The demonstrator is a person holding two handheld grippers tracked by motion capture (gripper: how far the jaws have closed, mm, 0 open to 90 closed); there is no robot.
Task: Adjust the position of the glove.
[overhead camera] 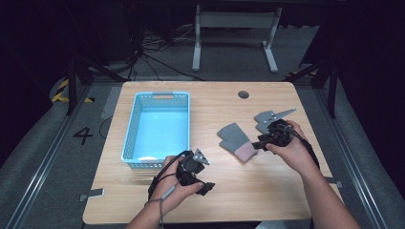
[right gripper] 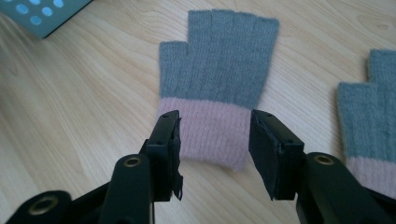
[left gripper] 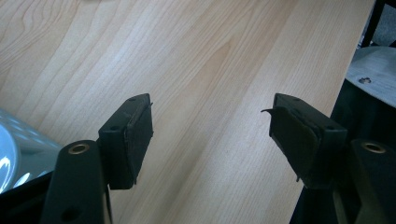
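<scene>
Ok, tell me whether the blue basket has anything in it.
Empty. The high view looks straight down into the blue basket and shows only its bare pale floor.

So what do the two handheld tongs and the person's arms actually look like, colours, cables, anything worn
Both tongs, left and right, are black, each topped by a grey three-cornered plate and trailing a black cable. Up close, each has two flat black arms with brass-coloured rivets, ending in blocky rectangular pads with slightly frayed edges. The person's forearms are bare, with no sleeves or gloves showing in the high view.
</scene>
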